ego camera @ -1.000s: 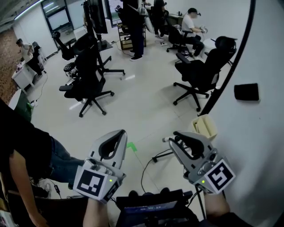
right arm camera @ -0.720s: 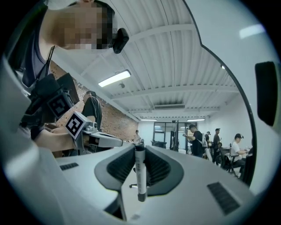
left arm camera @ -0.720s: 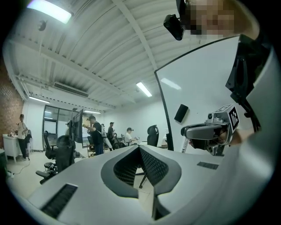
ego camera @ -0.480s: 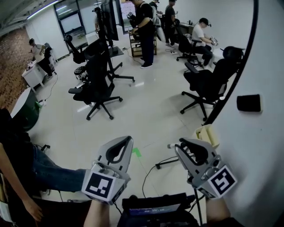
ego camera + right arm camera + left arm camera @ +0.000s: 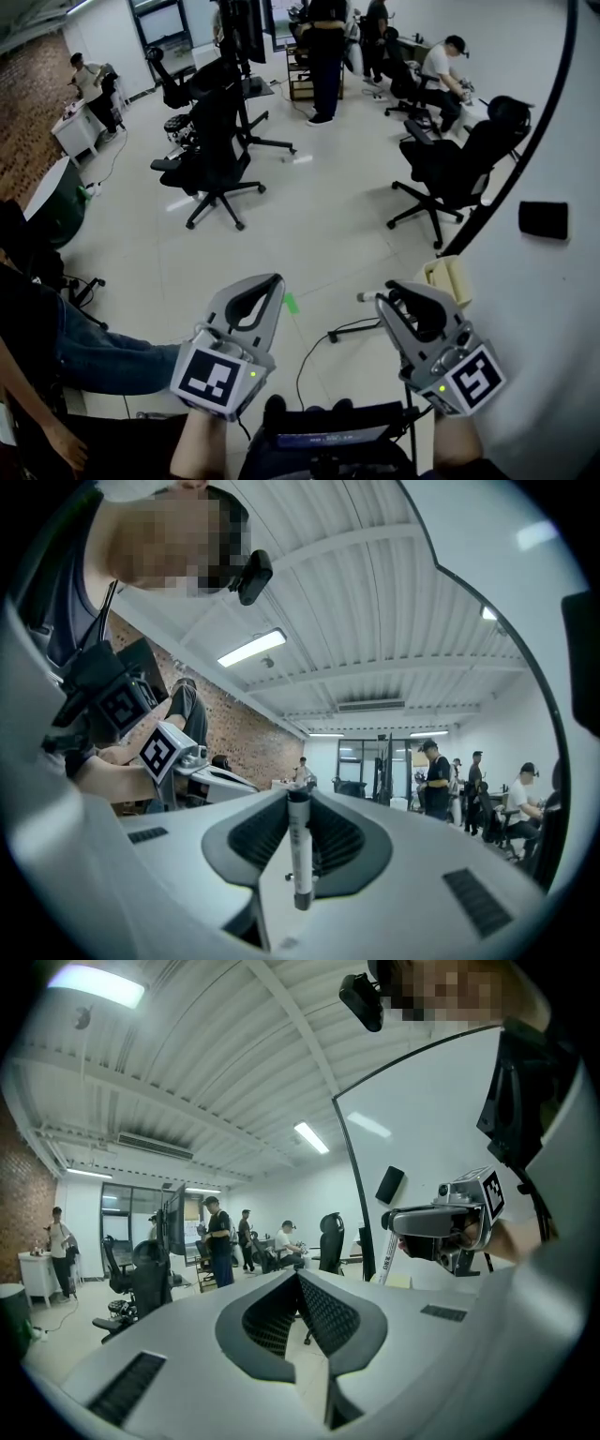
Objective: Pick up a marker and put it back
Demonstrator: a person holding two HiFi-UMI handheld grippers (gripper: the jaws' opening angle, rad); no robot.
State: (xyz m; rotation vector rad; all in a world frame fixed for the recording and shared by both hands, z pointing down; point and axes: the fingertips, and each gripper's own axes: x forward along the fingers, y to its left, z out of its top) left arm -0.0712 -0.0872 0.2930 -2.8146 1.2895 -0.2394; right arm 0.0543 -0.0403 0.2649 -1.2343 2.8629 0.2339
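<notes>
Grey left gripper [image 5: 270,284] has its jaws together on nothing, so there's no risk there. Right gripper [image 5: 392,292] clamps the white marker [image 5: 299,846] crosswise at its jaw tips. The hold looks shallow, so a twist or bump could let it slide out and drop to the floor. Just beyond the right gripper's tips a cream holder [image 5: 448,277] sits by the whiteboard [image 5: 553,319]; its contents can't be made out.
</notes>
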